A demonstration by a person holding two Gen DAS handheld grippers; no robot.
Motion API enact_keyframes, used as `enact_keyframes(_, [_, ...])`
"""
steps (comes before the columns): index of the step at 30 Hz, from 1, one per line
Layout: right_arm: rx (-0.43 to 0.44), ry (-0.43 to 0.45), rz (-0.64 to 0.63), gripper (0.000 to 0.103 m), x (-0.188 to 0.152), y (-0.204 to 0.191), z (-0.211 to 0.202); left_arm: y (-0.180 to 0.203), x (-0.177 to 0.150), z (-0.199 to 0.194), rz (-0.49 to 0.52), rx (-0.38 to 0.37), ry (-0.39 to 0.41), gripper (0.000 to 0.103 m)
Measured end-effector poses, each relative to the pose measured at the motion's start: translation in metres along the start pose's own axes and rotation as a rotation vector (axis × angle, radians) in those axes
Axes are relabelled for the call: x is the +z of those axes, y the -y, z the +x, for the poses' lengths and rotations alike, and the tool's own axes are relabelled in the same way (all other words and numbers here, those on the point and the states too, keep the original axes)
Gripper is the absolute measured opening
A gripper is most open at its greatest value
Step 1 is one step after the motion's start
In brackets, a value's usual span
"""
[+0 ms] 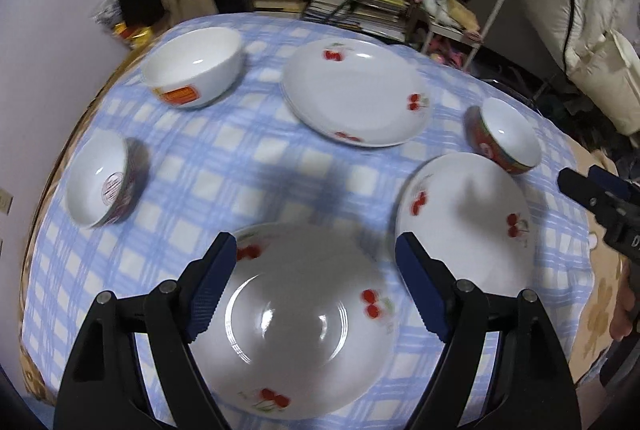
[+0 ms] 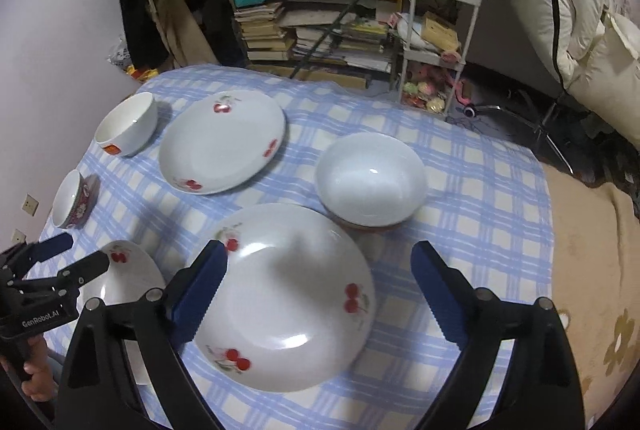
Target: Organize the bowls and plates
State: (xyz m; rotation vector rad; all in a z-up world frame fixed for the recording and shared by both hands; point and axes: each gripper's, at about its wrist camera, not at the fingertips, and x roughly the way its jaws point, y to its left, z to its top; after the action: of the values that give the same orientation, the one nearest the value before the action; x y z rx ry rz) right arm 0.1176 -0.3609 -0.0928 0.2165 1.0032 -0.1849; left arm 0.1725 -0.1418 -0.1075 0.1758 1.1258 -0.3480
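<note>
Starting at the left edge of the blue checked cloth [image 1: 256, 169], a patterned bowl [image 1: 100, 181] lies tipped on its side, and a white bowl with an orange label [image 1: 192, 67] stands behind it. The left gripper [image 1: 316, 250] hangs spread wide above the near cherry plate [image 1: 296, 334], its blue pads clear of the rim. Farther back rests another cherry plate [image 1: 356, 91]. To the right lies a third cherry plate [image 2: 288, 298], under the right gripper [image 2: 320, 254], whose jaws gape with nothing pinched between them. Just beyond that plate sits a red-sided bowl [image 2: 372, 181], its rim close to the plate's edge.
</note>
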Motion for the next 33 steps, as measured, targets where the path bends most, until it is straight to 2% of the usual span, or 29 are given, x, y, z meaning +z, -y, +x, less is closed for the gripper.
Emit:
enact_keyframes(5, [0.002, -0.063, 0.016, 0.097, -0.007, 0.018, 0.016, 0.026, 0.008, 0.014, 0.043, -0.022, -0.029, 0.081])
enact_keyframes(11, [0.003, -0.145, 0.043, 0.097, -0.016, 0.038, 0.038, 0.05, 0.006, 0.041, 0.076, -0.05, -0.104, 0.081])
enact_keyframes(15, [0.007, -0.165, 0.044, 0.097, -0.019, 0.044, 0.045, 0.058, 0.004, 0.058, 0.097, -0.051, -0.151, 0.081])
enact_keyframes(22, [0.012, -0.271, 0.11, 0.096, -0.029, 0.059, 0.071, 0.066, 0.007, 0.073, 0.09, -0.061, -0.182, 0.08])
enact_keyframes(25, [0.01, -0.3, 0.149, 0.081, -0.034, 0.068, 0.077, 0.068, 0.009, 0.078, 0.102, -0.069, -0.195, 0.08])
enact_keyframes(27, [0.032, -0.318, 0.179, 0.069, -0.037, 0.074, 0.08, 0.07, 0.01, 0.082, 0.109, -0.09, -0.21, 0.075])
enact_keyframes(28, [0.045, -0.323, 0.187, 0.054, -0.037, 0.074, 0.08, 0.071, 0.011, 0.084, 0.109, -0.099, -0.219, 0.069])
enact_keyframes(29, [0.061, -0.331, 0.194, 0.044, -0.038, 0.075, 0.081, 0.072, 0.011, 0.086, 0.11, -0.104, -0.225, 0.065])
enact_keyframes(30, [0.08, -0.341, 0.2, 0.041, -0.04, 0.075, 0.083, 0.074, 0.012, 0.089, 0.113, -0.109, -0.233, 0.063])
enact_keyframes(33, [0.12, -0.36, 0.201, 0.03, -0.043, 0.07, 0.086, 0.076, 0.012, 0.099, 0.107, -0.108, -0.256, 0.049])
